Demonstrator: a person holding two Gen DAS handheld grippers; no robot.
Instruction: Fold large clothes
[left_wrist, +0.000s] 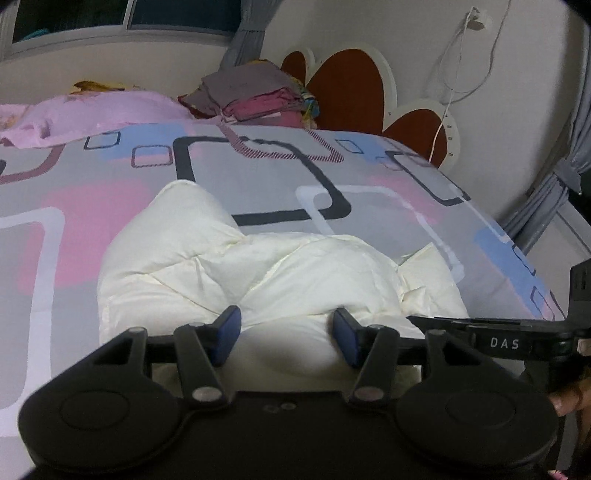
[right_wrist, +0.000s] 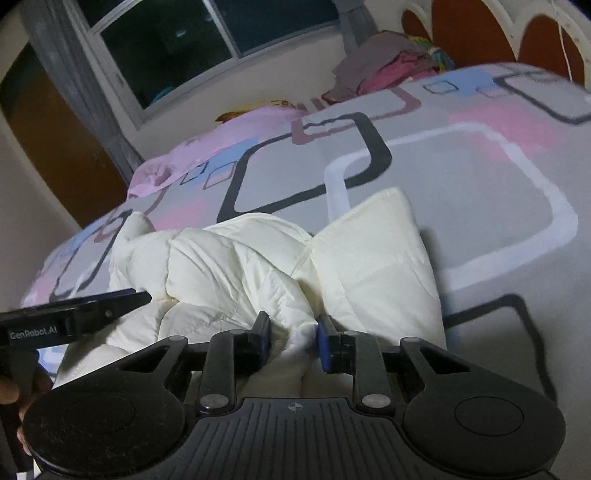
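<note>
Here both grippers' fingers (left_wrist: 227, 330) pinch the cream padded garment (left_wrist: 236, 266), its near edge hidden beneath them.

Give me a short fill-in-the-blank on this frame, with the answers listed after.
1. The puffy garment on the bed is ____ in colour.
2. The right gripper is shut on a bunch of the ____.
3. The pile of folded clothes sits at the bed's far end, by the ____-shaped headboard.

Missing words: cream; garment; heart
</note>
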